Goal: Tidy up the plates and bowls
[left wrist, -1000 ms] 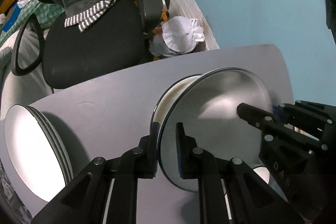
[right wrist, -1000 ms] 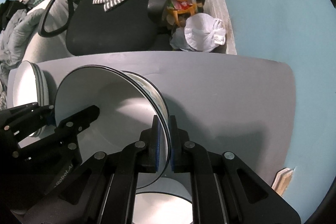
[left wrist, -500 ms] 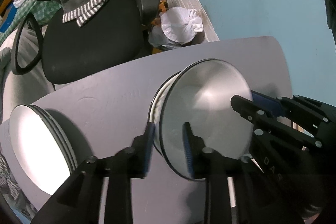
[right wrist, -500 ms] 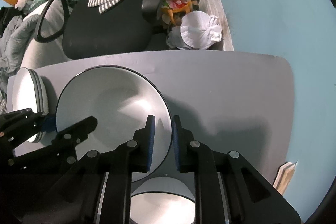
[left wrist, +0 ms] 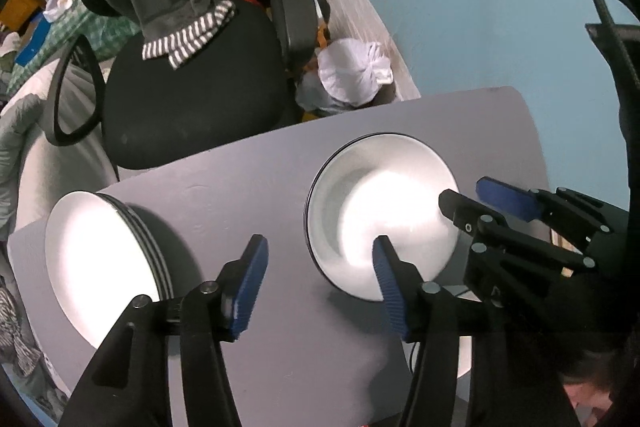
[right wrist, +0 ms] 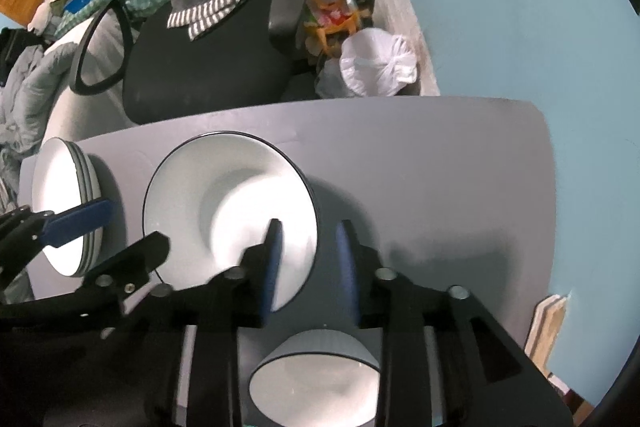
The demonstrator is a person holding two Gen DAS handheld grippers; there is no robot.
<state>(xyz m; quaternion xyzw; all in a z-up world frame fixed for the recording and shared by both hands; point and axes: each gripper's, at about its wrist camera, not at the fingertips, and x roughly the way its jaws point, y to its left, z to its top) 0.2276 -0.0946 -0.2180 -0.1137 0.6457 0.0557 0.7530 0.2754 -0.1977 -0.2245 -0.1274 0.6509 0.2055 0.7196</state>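
Both tools gape wide, holding nothing.
The white plate [left wrist: 384, 211] lies on the grey surface [left wrist: 248, 179] between left tool [left wrist: 318, 285] and right tool [right wrist: 310, 259]; stacked plates [left wrist: 104, 267] sit left of the left tool.

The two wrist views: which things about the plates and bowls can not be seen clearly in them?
- Stack of plates, left wrist view: the exact count; only thin rim lines show at its side.
- Big plate, both views: what lies under it; its own face covers that.
- Bowl, right wrist view: its near rim is cut off by the frame edge and flanked by the right gripper; in the left wrist view the left gripper hides most of it.
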